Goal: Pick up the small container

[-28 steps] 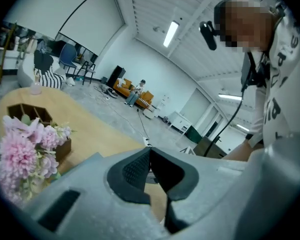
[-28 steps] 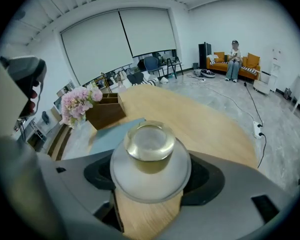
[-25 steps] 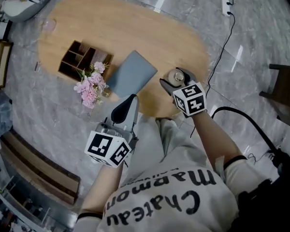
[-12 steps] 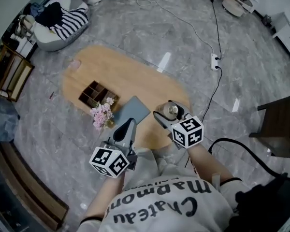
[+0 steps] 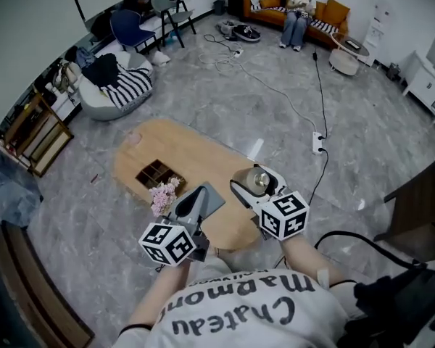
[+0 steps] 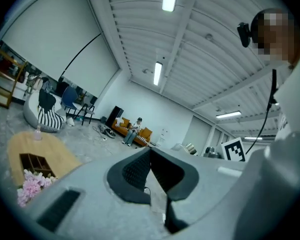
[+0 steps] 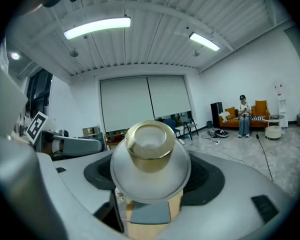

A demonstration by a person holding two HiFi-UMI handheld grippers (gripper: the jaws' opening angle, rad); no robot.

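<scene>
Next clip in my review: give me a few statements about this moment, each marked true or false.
1. The right tool is shut on the small container. True.
2. The small container stands on the table. False: it is held up off the table.
3. The left tool holds the flowers. False: its jaws are together with nothing between them; the flowers are on the table.
4. A divided wooden box sits on the table next to the flowers. True.

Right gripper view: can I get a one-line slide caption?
Right gripper, jaws shut on a small gold-rimmed silver container, held above the wooden table.
</scene>
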